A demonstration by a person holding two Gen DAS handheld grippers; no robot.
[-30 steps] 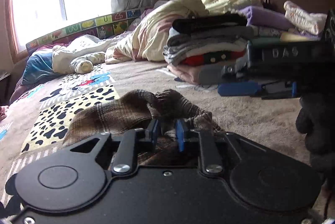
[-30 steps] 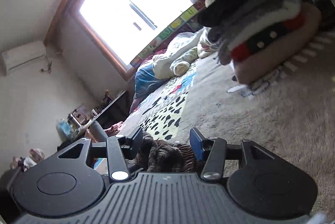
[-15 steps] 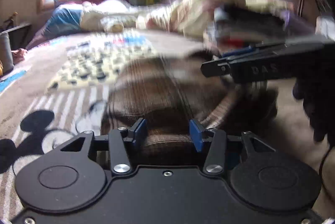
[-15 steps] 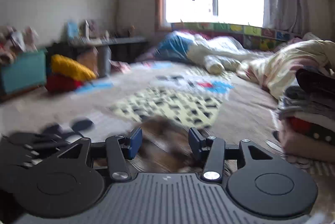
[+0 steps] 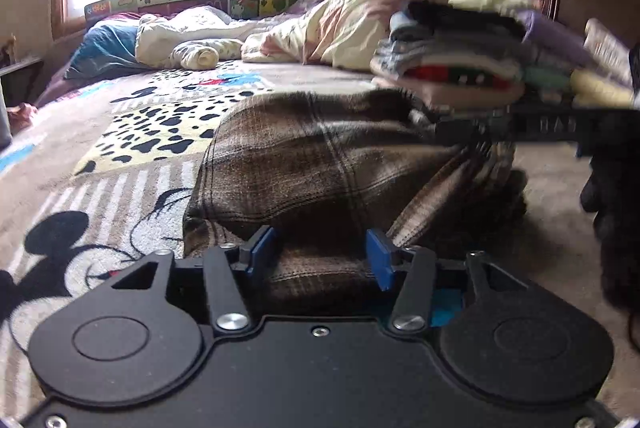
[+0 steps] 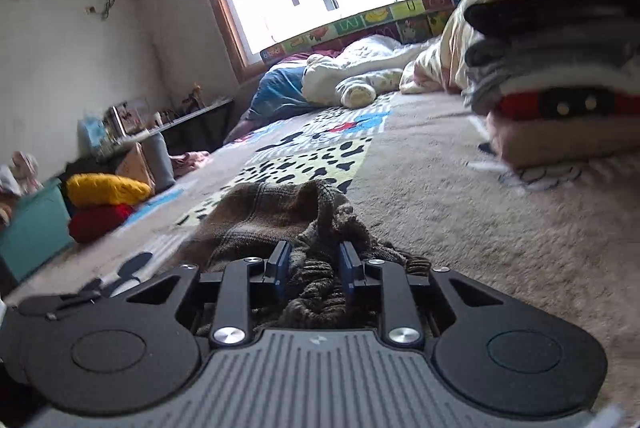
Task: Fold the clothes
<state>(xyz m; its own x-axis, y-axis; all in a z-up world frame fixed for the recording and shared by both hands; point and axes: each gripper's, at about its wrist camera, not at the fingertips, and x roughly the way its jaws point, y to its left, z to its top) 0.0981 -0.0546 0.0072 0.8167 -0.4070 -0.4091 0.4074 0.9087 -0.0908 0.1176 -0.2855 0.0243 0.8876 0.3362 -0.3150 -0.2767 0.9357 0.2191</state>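
Observation:
A brown plaid garment [image 5: 320, 164] lies bunched on the cartoon-print bedspread [image 5: 100, 212]. My left gripper [image 5: 320, 256] sits low at its near edge. Its jaws are opening, and the blue pads [image 5: 380, 262] stand apart from the cloth that lies between them. In the right wrist view my right gripper [image 6: 314, 268] is closing, its pads pressed on a twisted ribbed bunch of the same garment [image 6: 280, 212]. The left wrist view shows the right gripper [image 5: 448, 130] from the side at the garment's far right end, held by a black-gloved hand [image 5: 616, 196].
A stack of folded clothes [image 5: 452, 60] stands on the bed just behind the garment. Crumpled bedding [image 5: 192, 44] lies under the window. Left of the bed are a teal bin [image 6: 32, 228], yellow and red bundles [image 6: 104, 204] and a cluttered shelf.
The left pads have spread and let go of the cloth, and the left gripper has sunk to the bed. The right gripper has rolled and closed on the garment's ribbed end.

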